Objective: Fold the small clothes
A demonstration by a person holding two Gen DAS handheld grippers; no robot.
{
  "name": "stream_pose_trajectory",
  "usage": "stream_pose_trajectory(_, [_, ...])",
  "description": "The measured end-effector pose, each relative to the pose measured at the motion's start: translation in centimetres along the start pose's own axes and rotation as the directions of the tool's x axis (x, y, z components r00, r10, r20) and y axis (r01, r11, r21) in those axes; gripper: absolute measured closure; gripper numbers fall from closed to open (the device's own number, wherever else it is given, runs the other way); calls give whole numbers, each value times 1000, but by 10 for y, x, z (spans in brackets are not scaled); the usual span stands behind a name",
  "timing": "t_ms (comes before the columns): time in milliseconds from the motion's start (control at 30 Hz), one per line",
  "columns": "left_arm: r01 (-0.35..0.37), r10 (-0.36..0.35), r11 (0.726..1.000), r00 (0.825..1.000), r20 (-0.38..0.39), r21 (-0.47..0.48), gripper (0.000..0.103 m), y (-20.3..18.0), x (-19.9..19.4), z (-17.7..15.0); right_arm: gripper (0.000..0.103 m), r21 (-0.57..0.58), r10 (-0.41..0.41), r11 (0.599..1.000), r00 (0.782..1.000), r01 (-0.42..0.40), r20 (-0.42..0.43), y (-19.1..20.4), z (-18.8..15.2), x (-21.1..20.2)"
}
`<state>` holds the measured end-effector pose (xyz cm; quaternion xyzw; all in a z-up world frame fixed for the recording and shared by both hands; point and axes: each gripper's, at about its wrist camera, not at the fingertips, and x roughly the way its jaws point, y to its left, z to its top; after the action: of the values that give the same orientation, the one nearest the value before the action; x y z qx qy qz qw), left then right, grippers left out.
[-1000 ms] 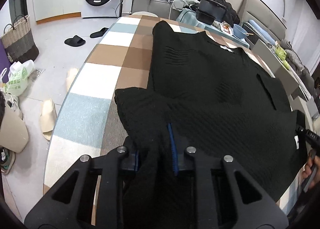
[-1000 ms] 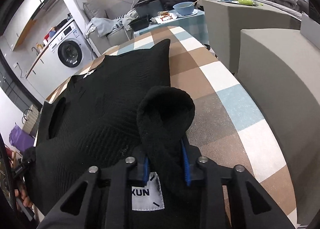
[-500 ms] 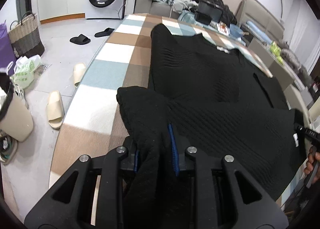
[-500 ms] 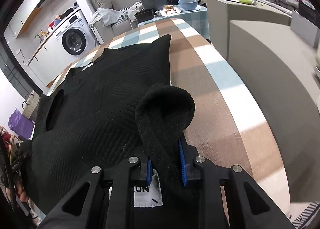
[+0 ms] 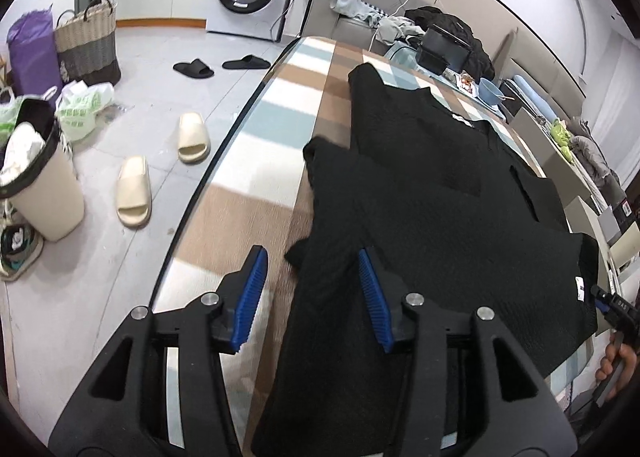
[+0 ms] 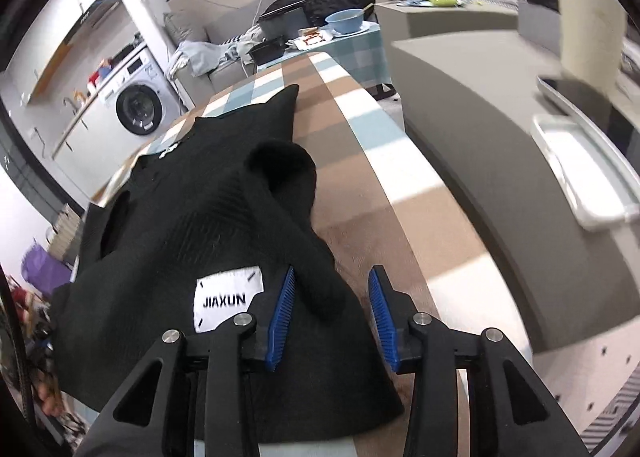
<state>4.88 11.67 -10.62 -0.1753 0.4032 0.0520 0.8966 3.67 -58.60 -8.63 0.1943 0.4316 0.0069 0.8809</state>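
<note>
A black knit sweater [image 5: 440,193] lies spread on the checked table [image 5: 256,161], its lower part folded up over the body. My left gripper [image 5: 314,289] is open, its blue pads [image 5: 252,289] standing apart around the sweater's left edge. In the right wrist view the same sweater [image 6: 192,217] shows a white JIAXUN label [image 6: 228,297] and a rolled sleeve cuff [image 6: 288,173]. My right gripper [image 6: 332,315] is open, with the sleeve lying loose between its pads [image 6: 280,317].
The table edge [image 5: 192,209] runs along the left, with slippers [image 5: 134,189], a bin [image 5: 36,177] and bags on the floor beyond. A grey sofa arm [image 6: 500,161] stands right of the table. A bowl [image 6: 344,19] and boxes sit past the far end.
Both grippers have opened and let go of the sweater; the fabric they held now lies loose on the table. Both have drawn back and risen a little.
</note>
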Motion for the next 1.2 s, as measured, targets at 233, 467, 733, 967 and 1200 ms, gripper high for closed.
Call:
stream_pose_trajectory(233, [4, -4, 1000, 1000, -8, 25, 89, -8, -2, -10, 89, -79, 32, 996, 999, -32, 2, 19, -5, 2])
stream_pose_trajectory(467, [16, -27, 994, 994, 104, 106, 100, -30, -28, 9, 98, -231, 125, 968, 985, -96, 115, 53, 11, -31])
stream_pose_trajectory(733, [-6, -20, 992, 978, 206, 125, 100, -45, -29, 73, 98, -168, 102, 984, 958, -58, 270, 69, 67, -37])
stream_pose_trajectory(967, [-30, 25, 996, 998, 64, 85, 100, -24, 29, 74, 98, -70, -25, 997, 993, 34, 118, 44, 60, 19])
stream_pose_trajectory(1200, [-34, 34, 999, 999, 17, 7, 78, -14, 48, 64, 64, -23, -26, 999, 997, 28, 78, 35, 50, 25])
